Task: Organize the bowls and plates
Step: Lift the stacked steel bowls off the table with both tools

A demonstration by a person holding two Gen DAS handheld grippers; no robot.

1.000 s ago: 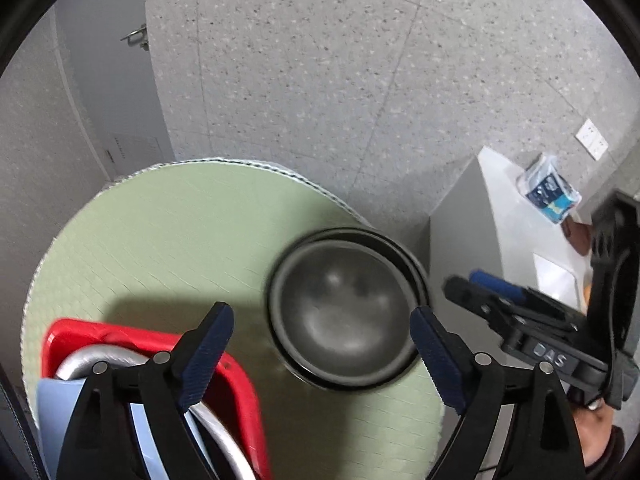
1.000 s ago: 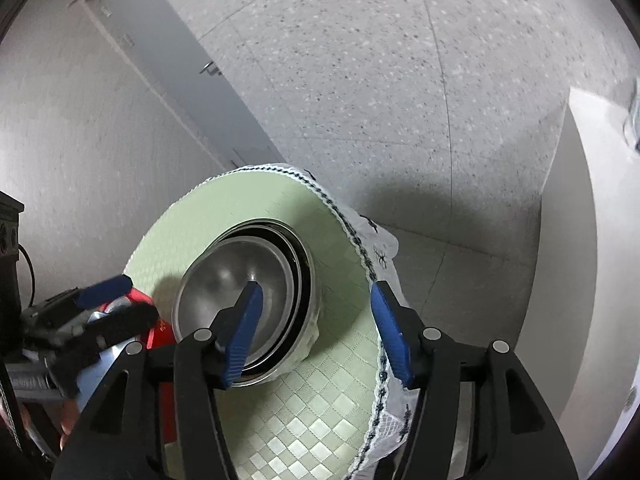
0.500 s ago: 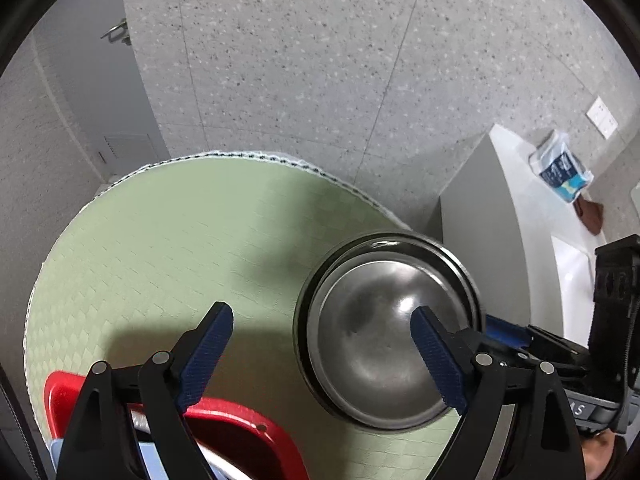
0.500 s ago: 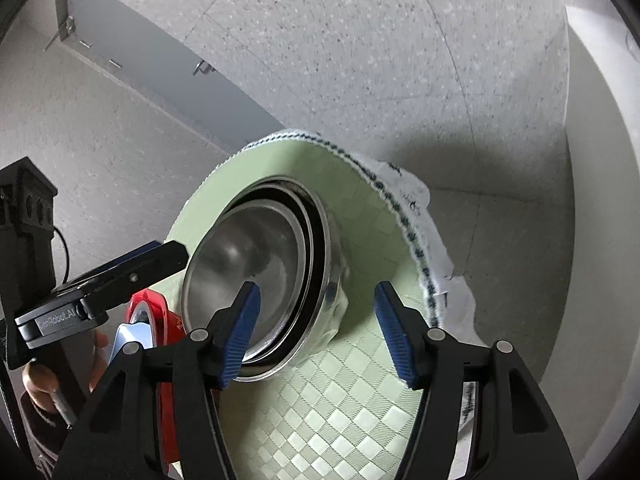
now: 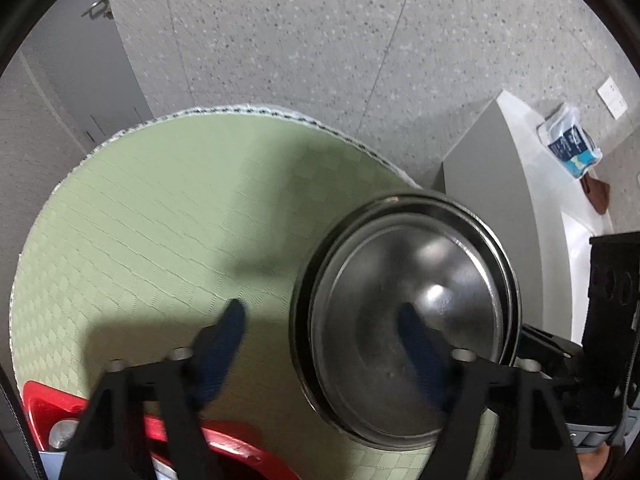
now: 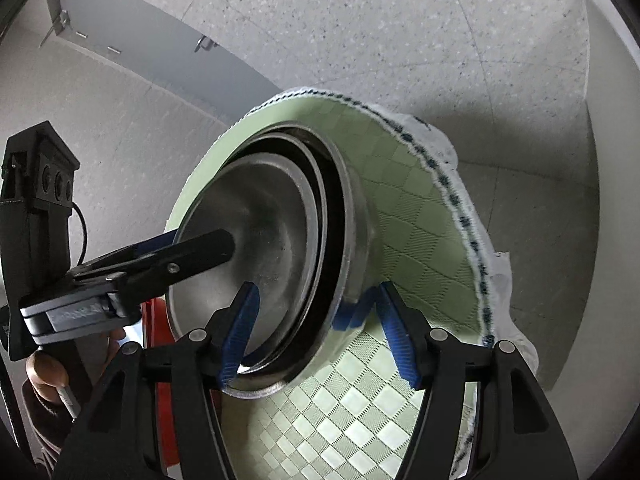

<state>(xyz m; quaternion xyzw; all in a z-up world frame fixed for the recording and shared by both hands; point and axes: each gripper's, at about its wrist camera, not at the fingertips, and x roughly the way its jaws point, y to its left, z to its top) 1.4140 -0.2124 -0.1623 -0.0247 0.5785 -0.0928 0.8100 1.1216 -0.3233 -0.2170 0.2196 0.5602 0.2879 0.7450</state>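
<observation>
1. Since a second ago, both grippers have been brought in on the stack of nested steel bowls [image 5: 404, 320]; the left gripper [image 5: 320, 320], formerly held back over the red tray [image 5: 240, 446], is now set astride the stack's near rim, one finger inside, one outside.
2. The right gripper [image 6: 316, 326] is likewise placed over the rim at the right edge of the desk [image 5: 160, 220].
3. Both sets of jaws are seen spread wide; nothing is gripped.
4. Judgement: a two-handed grasp of the stack is being prepared.
5. The stack is seated upright, mouth upward, near the right edge of the green-clothed desk. Being round, no long axis is presented.
</observation>
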